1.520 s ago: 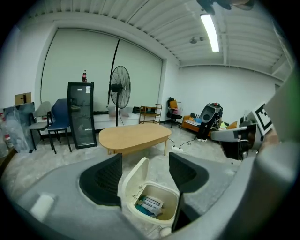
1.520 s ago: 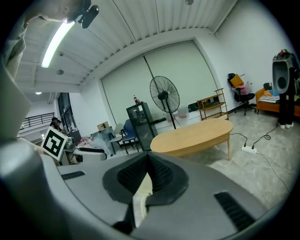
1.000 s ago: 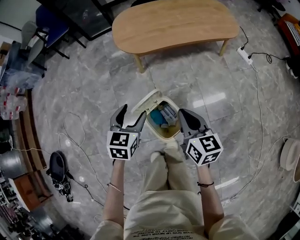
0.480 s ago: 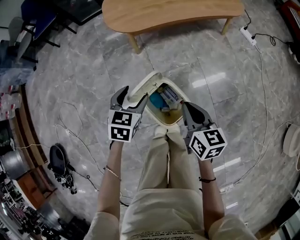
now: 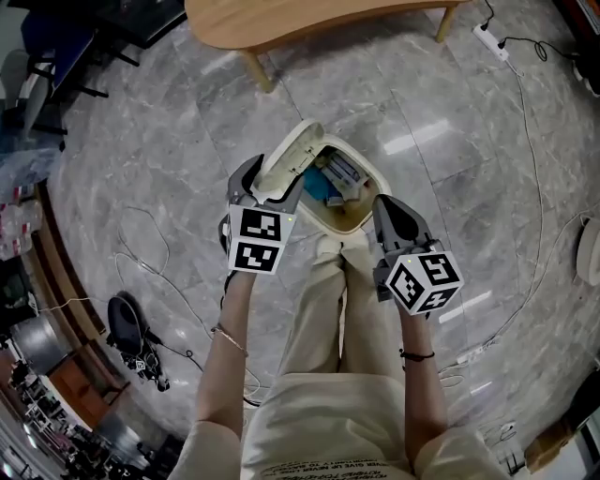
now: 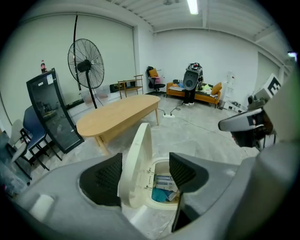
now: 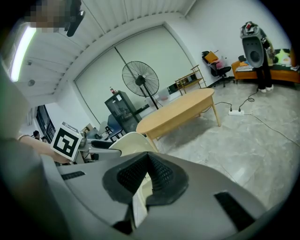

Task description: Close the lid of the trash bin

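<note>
The bin [image 5: 373,173] sits on the floor right in front of the person's feet. It's cream plastic with a rounded oval shape, and it's wide open. The lid [image 5: 286,155] stands up on edge on the bin's left side, a smooth curved shell with its hinge bits showing on the inner face. Inside there's rubbish [image 5: 328,183]: something blue and a couple of flat boxy packs.

The left gripper [image 5: 270,183] is right at the lid. In its own view the jaws are spread apart and the thin edge of the lid stands between the two black ribbed pads, closer to the left pad. I can't tell if either pad actually touches it.

The right gripper [image 5: 386,208] hangs just beside the bin's near right rim. Its jaws are closed, the ribbed pads meeting at the tips with nothing pinched between them.

The floor [image 5: 169,122] is glossy grey marble-look tile with thin cables [image 5: 525,141] snaking across it. On the far side is a low wooden table [image 5: 281,19], a rounded bean-ish top on pale legs. The left gripper view also shows a big black pedestal fan [image 6: 86,63] behind the table.
</note>
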Demonstrator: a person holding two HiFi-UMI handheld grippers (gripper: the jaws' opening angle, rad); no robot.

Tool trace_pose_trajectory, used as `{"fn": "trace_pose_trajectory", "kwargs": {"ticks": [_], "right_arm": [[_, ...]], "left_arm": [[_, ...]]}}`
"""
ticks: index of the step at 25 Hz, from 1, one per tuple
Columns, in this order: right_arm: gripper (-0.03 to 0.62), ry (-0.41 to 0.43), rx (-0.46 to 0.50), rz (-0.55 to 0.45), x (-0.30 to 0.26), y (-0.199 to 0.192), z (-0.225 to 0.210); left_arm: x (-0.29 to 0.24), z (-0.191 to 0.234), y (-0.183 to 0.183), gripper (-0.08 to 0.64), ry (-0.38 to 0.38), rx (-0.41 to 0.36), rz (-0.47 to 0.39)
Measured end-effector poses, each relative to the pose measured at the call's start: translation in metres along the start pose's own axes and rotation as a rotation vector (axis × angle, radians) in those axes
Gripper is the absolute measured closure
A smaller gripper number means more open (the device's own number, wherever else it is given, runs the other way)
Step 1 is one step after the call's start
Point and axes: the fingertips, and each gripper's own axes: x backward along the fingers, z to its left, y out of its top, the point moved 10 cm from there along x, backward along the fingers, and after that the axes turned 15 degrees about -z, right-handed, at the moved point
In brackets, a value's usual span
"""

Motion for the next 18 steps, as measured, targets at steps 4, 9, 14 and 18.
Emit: {"fn": "trace_pose_trajectory", "kwargs": {"ticks": [4,9,14,18], "right_arm": [[0.588,-0.039,-0.010,-0.017,0.011,-0.006,0.002],[0.588,-0.079,-0.004,-0.034,0.025,-0.014,0.006],[0.588,-0.097,-0.015,-0.045,0.036,-0.024,0.007],[0.588,-0.105,-0.026,-0.044,0.044,-0.030,0.007]], "left_arm": [[0.001,-0.002,0.001,0.258,-0.018,-0.045,0.027],[0.002,-0.010,0.000,0.258,-0.012,-0.079,0.043],[0.003,-0.022,-0.001,0.258,-0.016,-0.101,0.038],[0.007,-0.036,-0.001,0.258,-0.032,-0.100,0.034]]}}
